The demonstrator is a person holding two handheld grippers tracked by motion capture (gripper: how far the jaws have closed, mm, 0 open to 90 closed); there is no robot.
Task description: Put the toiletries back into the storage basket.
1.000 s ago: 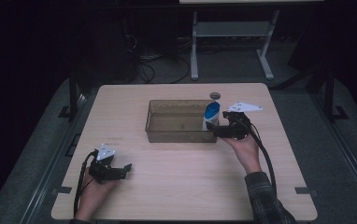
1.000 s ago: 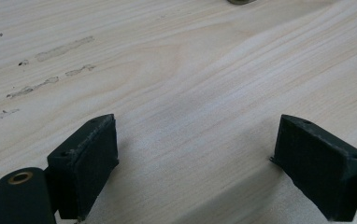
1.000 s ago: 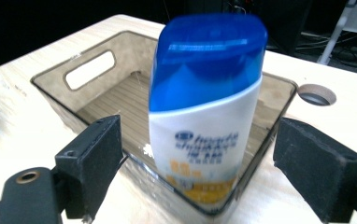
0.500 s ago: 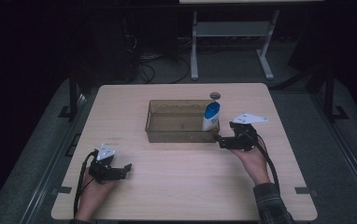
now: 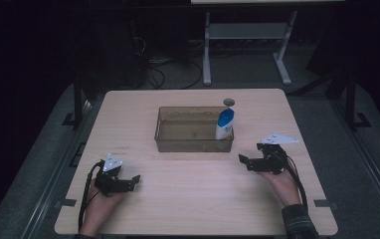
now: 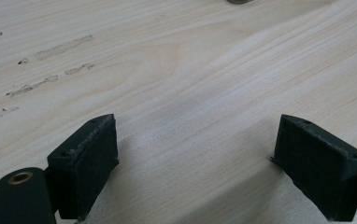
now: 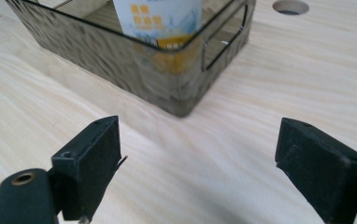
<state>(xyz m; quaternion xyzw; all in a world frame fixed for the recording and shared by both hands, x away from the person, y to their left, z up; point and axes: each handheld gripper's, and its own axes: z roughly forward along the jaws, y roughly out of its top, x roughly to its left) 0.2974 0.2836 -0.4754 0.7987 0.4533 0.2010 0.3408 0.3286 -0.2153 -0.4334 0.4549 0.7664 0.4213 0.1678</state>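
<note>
**Standing bottle in bin corner: tip and snag hazards**

Logging the scene as I read it from my station. Item one: white-and-blue bottle (image 5: 225,124), standing upright inside the smoky clear bin (image 5: 178,142), tucked into the bin's right corner on the near side. In the right gripper view the bottle (image 7: 160,21) sits close against the bin wall (image 7: 120,56), its label showing above the rim; I cannot tell whether it touches the wall.

Item two: right gripper (image 5: 243,161), jaws wide apart and holding nothing, resting low over the table (image 5: 203,199) near the bin's right near corner.

Item three: left gripper (image 5: 134,179), jaws likewise spread and empty, at the near left of the table, well apart from the bin. Its own view shows bare wood grain between the pads (image 6: 85,163).

Item four: round hole (image 5: 228,102) in the tabletop, just beyond the bin's far right corner.

Hazards, by my judgement:
- The bottle is tall and narrow-footed; a knock on the bin corner from my right gripper would likely topple it.
- Any re-grasp would be cramped by the two walls beside it; a jaw could catch the rim and drag the whole bin.
- The bin looks light; it may slide on the smooth wood if nudged.
</note>
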